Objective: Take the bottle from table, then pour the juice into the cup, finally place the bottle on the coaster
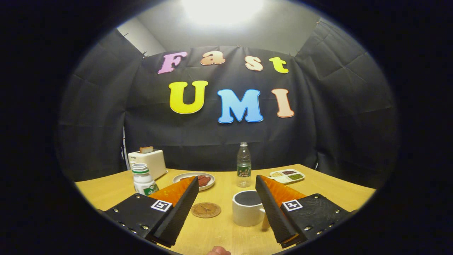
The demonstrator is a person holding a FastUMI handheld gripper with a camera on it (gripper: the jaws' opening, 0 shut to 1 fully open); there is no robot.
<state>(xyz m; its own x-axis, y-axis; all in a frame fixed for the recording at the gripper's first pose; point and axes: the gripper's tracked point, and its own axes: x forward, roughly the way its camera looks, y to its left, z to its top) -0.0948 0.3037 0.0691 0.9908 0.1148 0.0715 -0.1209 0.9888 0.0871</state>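
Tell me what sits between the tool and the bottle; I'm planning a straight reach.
In the gripper view, the white cup stands between the open tool and the bottle; the coaster lies off beside it.

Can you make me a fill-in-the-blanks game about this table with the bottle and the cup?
1. The gripper has its fingers spread ____, holding nothing.
2. The clear bottle stands ____ on the table, beyond the fingers.
3. The round coaster lies beside the white ____.
4. A slice of bread sticks out of the ____.

Missing words: open; upright; cup; toaster
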